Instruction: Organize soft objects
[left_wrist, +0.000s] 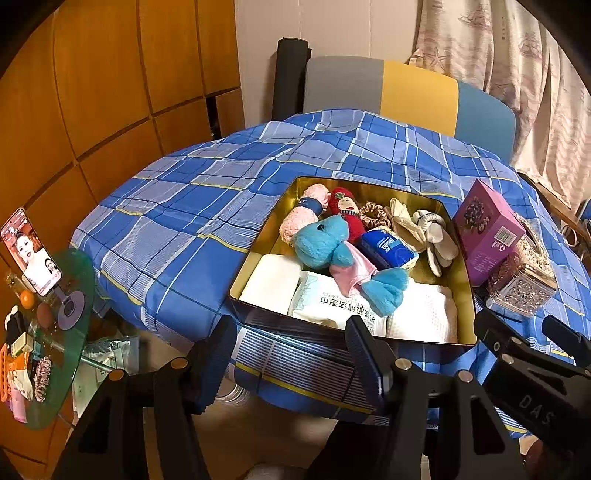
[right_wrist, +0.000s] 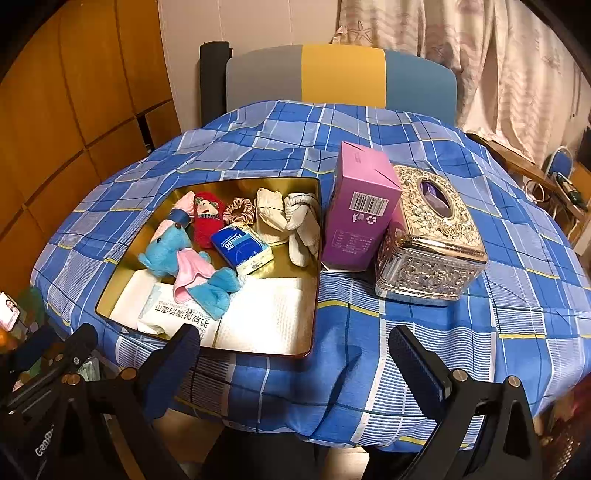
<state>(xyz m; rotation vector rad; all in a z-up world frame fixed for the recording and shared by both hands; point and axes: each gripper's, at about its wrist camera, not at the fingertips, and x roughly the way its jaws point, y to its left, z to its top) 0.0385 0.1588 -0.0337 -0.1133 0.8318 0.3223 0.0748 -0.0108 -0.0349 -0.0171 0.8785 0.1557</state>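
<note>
A gold-lined tin box (left_wrist: 466, 273) (right_wrist: 317, 229) sits on the blue plaid tablecloth and holds several soft things. On top lies a blue plush toy (left_wrist: 325, 243) (right_wrist: 166, 251) in a pink dress. Around it are a red doll (left_wrist: 347, 210) (right_wrist: 207, 218), a pink scrunchie (right_wrist: 240, 208), white socks (left_wrist: 436, 232) (right_wrist: 303, 229), a blue tissue pack (left_wrist: 388, 245) (right_wrist: 240, 245), a wet-wipes pack (left_wrist: 328, 299) (right_wrist: 173, 314) and white towels (right_wrist: 269, 317). My left gripper (left_wrist: 291, 343) hangs open before the box's near edge. My right gripper (right_wrist: 295, 354) is open too, over the cloth by the box's near right corner. Neither holds anything.
A purple carton (right_wrist: 358, 210) (left_wrist: 484, 229) and an ornate metal tissue box (right_wrist: 432, 240) (left_wrist: 524, 277) stand right of the tin. A chair (right_wrist: 340, 77) is behind the table. A green glass side table (left_wrist: 55, 332) with a phone (left_wrist: 31, 251) and clutter stands at the left.
</note>
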